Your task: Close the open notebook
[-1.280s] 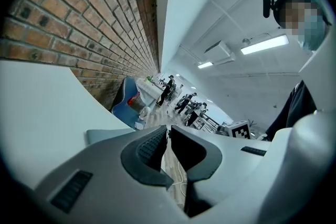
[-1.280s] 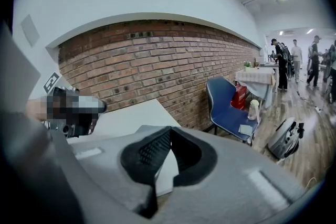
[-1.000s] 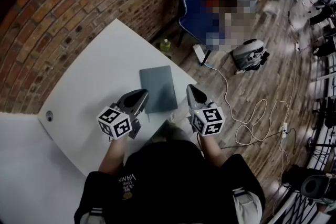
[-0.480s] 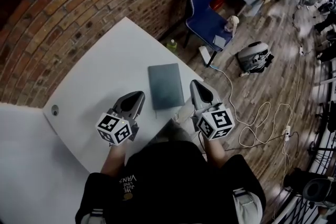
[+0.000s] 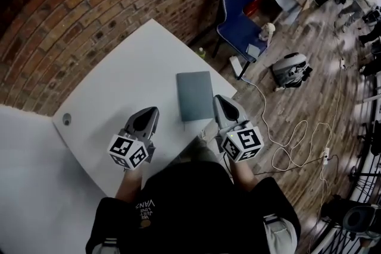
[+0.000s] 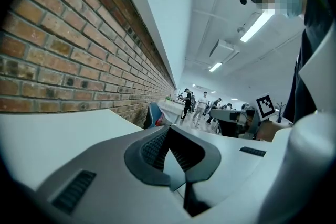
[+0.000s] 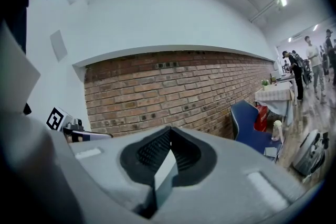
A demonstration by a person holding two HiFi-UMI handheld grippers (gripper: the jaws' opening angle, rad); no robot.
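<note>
We see the notebook [image 5: 195,95] lying closed on the table [image 5: 119,80], left gripper [image 5: 149,113] and right gripper [image 5: 222,103] jaws pressed together, holding nothing.

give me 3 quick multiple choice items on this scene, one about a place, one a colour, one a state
1. Where does the notebook lie?
A inside a box
B on the white table
C on a shelf

2. What colour is the chair by the brick wall?
A yellow
B white
C blue

3. How is the notebook?
A closed flat
B open flat
C standing upright

Answers:
1 B, it rests on the tabletop near the edge.
2 C, its seat and back are blue.
3 A, only its grey cover shows, no pages.
</note>
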